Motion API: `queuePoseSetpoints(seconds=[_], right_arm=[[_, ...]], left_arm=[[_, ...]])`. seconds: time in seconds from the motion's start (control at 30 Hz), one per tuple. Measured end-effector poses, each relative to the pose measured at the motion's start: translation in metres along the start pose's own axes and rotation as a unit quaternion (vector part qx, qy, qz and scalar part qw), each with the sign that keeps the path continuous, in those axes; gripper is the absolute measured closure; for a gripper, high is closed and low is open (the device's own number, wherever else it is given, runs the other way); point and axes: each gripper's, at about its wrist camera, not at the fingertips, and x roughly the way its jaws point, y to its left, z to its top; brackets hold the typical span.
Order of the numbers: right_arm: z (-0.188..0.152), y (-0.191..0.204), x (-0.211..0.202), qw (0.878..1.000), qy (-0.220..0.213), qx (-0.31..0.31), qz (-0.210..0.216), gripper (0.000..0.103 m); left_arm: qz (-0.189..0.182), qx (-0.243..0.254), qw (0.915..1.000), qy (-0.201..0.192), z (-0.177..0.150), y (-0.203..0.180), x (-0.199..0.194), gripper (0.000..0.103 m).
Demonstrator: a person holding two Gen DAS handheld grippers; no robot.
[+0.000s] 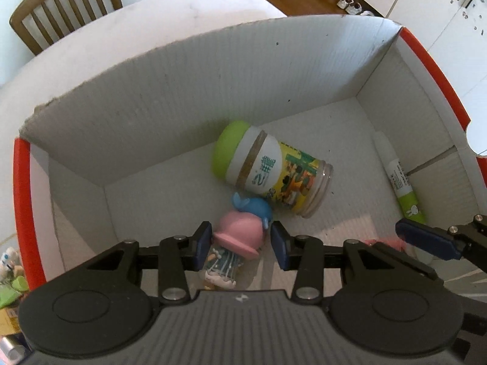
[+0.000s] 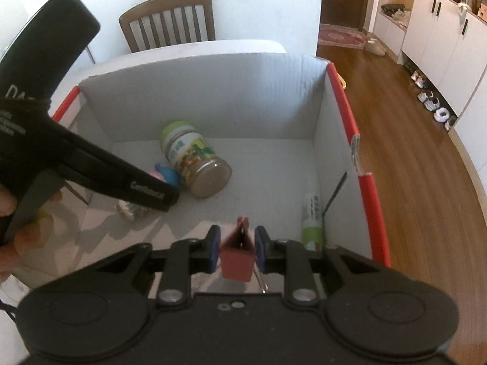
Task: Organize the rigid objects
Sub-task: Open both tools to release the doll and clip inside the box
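Both grippers reach into a white cardboard box [image 1: 170,91] with red edges [image 2: 369,194]. My left gripper [image 1: 241,245] stands open around a pink-capped toy bottle [image 1: 237,237] with a blue whale on top, lying on the box floor; the pads are slightly apart from it. My right gripper [image 2: 236,251] is shut on a red binder clip [image 2: 237,257], held above the box floor near the right wall. A green-lidded jar [image 1: 274,172] lies on its side in the middle, also in the right wrist view [image 2: 194,158]. A green glue stick [image 1: 401,182] lies by the right wall.
The box sits on a white table [image 1: 182,9] with a wooden chair [image 2: 167,21] behind it. Small items [image 1: 12,276] lie outside the box's left wall. Wooden floor [image 2: 411,167] and white cabinets lie to the right.
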Motion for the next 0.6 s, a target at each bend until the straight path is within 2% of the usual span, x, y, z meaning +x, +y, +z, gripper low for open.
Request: queuePoseSetpoints(seconds=[0.27, 0.6], right_arm=[[-0.001, -0.007, -0.002, 1.000, 0.014, 0.024, 0.011, 0.073], [-0.005, -0.002, -0.029, 0.999, -0.007, 0.028, 0.015, 0.068]], left_arm=[[0.001, -0.001, 0.9999, -0.014, -0.006, 0.001, -0.012, 0.061], [-0.016, -0.004, 0.9979, -0.063, -0.025, 0.008, -0.048, 0.061]])
